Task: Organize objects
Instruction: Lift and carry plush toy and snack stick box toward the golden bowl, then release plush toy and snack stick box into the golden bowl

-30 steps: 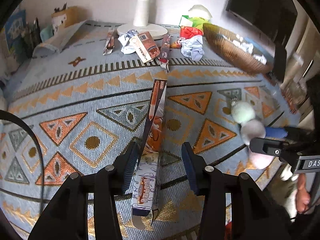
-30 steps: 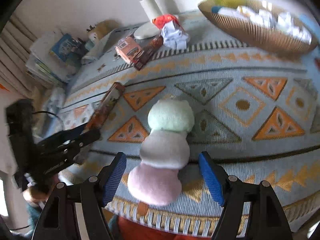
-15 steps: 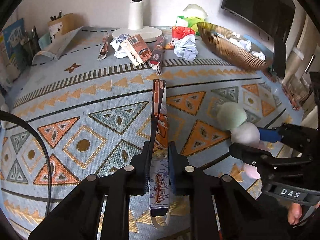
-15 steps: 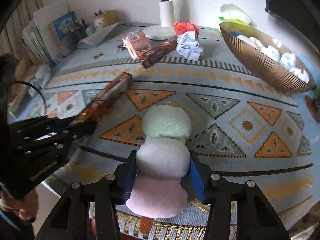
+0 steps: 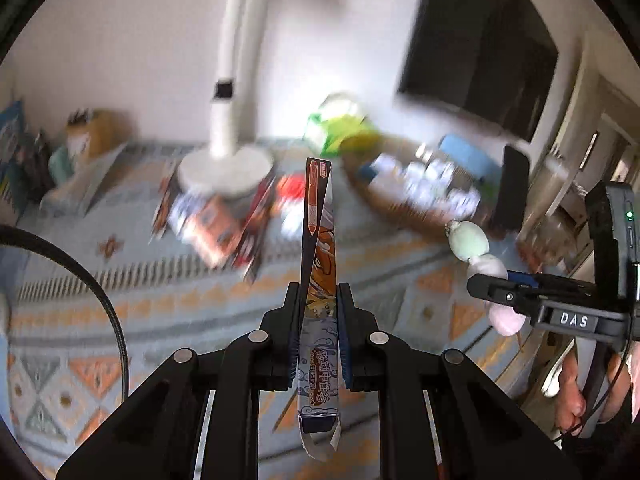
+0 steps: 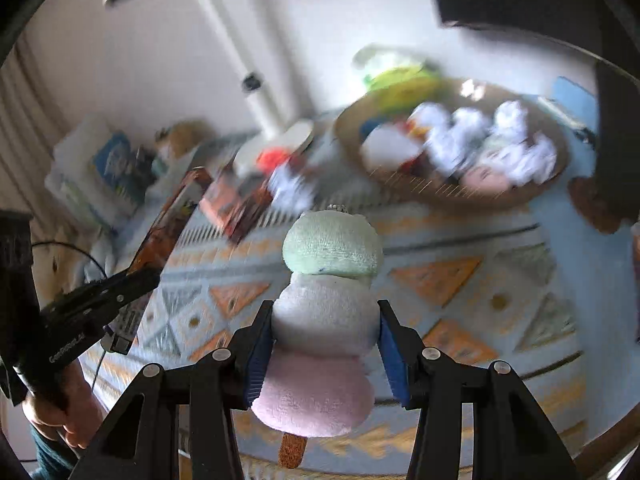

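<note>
Cardboard first: my left gripper (image 5: 318, 344) has clamped shut on the long pen box (image 5: 319, 280) and lifted it clear of the patterned tablecloth (image 5: 168, 308), while my right gripper (image 6: 326, 344), open a second ago, now squeezes the white middle ball of the plush dango skewer (image 6: 326, 304), also raised. With both picked up, I judge carrying them toward the woven basket (image 6: 448, 190) comes next.

Tablecloth (image 5: 72, 292) is pale blue w/ orange and grey triangles, gold dots, and a dark dashed stripe. Plush skewer (image 6: 326, 300) stacks mint green, white, and pink balls on a brown stick; pen box (image 5: 318, 280) is dark w/ orange art, an orange pen pic & orange lettering. Both grippers are black w/ blue pads; basket (image 6: 440, 192) is brown and lamp base (image 5: 224, 168) white.
</note>
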`<state>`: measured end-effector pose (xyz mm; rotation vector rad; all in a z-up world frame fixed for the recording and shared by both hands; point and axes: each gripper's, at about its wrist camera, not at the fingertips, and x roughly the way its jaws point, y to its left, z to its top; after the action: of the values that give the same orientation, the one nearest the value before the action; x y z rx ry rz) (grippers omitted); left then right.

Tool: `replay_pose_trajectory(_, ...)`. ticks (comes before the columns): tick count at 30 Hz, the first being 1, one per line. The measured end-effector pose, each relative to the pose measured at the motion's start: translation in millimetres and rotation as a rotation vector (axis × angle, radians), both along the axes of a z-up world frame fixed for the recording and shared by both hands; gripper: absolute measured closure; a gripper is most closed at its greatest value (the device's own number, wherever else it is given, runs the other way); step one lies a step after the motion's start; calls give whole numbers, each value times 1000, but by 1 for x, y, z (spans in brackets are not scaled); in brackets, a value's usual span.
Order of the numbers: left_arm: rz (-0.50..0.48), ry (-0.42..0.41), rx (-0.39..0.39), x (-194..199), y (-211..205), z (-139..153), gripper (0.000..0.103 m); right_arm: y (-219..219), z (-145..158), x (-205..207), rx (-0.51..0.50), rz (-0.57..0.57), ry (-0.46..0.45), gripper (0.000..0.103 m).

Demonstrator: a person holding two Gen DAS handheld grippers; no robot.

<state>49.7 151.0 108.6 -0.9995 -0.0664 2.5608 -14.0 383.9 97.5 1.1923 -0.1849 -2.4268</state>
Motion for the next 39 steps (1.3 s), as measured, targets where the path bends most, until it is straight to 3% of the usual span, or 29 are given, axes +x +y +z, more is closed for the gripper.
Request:
replay_pose_trajectory(6, -72, 65, 67, -55, 49, 41, 90, 60, 55, -41, -71, -122, 102, 55)
replay_pose_trajectory(10, -104, 80, 107, -93, 86, 58, 90, 85, 93, -71, -36, -253, 225, 55)
replay_pose_trajectory(15, -137, 94, 135, -129, 124, 69, 90, 95, 114, -104, -37, -288, 279, 55)
replay_pose_trajectory(20, -176, 92, 148, -151, 149, 56, 88, 91, 111, -133, -17, -320, 288, 55)
replay_pose_trajectory(21, -189, 84, 142, -155, 154, 52, 82, 89, 107, -139, -21, -325, 286, 53)
replay_pose_trajectory(22, -195, 62, 127, -161, 159, 45, 66, 90, 103, -144, -17, -328, 278, 49)
replay_pose_trajectory(23, -183, 31, 103, -169, 164, 34, 60, 91, 97, -151, -6, -331, 261, 37)
replay_pose_trajectory(24, -175, 11, 94, -173, 165, 26, 60, 93, 92, -156, 4, -330, 242, 32)
replay_pose_trajectory(29, -145, -132, 135, -184, 151, -13, 60, 101, 68, -159, -33, -332, 155, 32)
replay_pose_trajectory(33, -133, -136, 192, -172, 130, -8, 60, 110, 65, -150, -58, -343, 125, 32)
replay_pose_trajectory(39, -102, -42, 196, -140, 91, 30, 60, 106, 81, -128, -76, -305, 147, 32)
